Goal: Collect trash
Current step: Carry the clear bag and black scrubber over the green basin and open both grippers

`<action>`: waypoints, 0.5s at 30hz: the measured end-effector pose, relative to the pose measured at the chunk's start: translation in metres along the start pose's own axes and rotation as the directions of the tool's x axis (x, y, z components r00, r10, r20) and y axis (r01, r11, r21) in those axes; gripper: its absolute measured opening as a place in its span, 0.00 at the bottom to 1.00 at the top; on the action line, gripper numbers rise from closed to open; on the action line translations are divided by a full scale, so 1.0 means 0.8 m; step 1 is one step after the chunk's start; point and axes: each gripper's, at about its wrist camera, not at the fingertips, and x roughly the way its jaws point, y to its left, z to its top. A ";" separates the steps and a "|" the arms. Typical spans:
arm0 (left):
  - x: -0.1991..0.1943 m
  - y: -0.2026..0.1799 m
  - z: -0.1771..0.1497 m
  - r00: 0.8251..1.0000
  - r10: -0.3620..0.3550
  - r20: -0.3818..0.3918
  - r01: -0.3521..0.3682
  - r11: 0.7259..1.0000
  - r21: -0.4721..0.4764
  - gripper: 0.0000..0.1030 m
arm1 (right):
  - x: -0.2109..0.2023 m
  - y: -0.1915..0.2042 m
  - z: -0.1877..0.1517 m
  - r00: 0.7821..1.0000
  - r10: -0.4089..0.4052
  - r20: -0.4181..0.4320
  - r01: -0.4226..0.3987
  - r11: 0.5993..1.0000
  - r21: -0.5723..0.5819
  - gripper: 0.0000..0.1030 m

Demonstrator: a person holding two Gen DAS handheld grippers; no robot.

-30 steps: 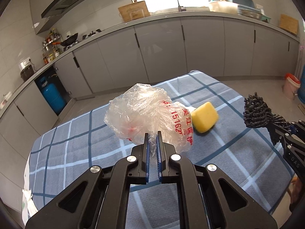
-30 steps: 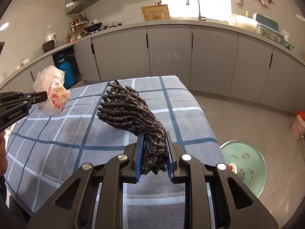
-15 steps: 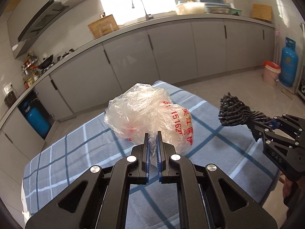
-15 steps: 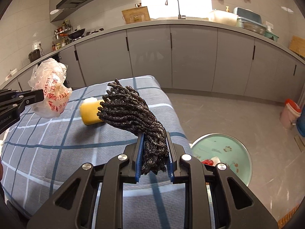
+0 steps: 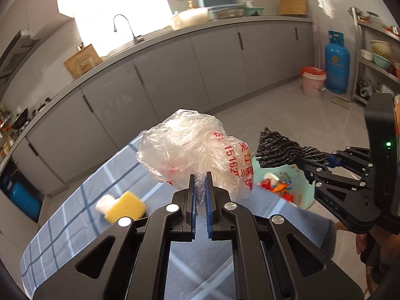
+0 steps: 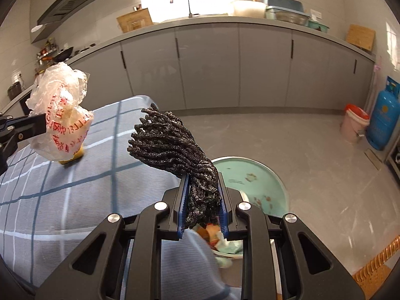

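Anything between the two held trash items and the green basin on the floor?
Nothing visible. The right hand-held gripper holds the black scrubber bundle out past the table edge above the green basin. The left hand-held gripper holds the plastic bag over the table, basin beyond.

Yellow sponge [image 5: 126, 210] on the desk [image 5: 75, 227] smeared by motion blur, edges soft; white lump touching its far-left corner too blurred to identify. In the right wrist view, same sponge mostly hidden behind the crumpled plastic bag [image 6: 60, 115], only a yellow sliver showing beneath. Teal basin [image 6: 252, 175] on the floor partly covered by the dark yarn bundle [image 6: 172, 147] and the right hand-held gripper [image 6: 202, 205]; contents inside small, mixed colours, unreadable. Red print on the bag creased, only partly legible. Left hand-held gripper [image 6: 43, 122] cut off at the left edge. Near desk edge blurred.
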 end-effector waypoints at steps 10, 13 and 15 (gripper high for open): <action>0.059 -0.067 0.020 0.994 -0.112 -0.010 0.113 0.992 0.056 0.07 | 0.035 -0.066 -0.012 0.996 -0.078 -0.044 0.081 0.995 0.060 0.22; 0.080 -0.080 0.022 0.989 -0.145 -0.031 0.147 0.988 0.054 0.07 | 0.050 -0.084 -0.014 0.994 -0.091 -0.061 0.096 0.993 0.070 0.22; 0.093 -0.087 0.023 0.987 -0.153 -0.039 0.155 0.986 0.060 0.07 | 0.059 -0.092 -0.015 0.993 -0.098 -0.064 0.103 0.992 0.073 0.22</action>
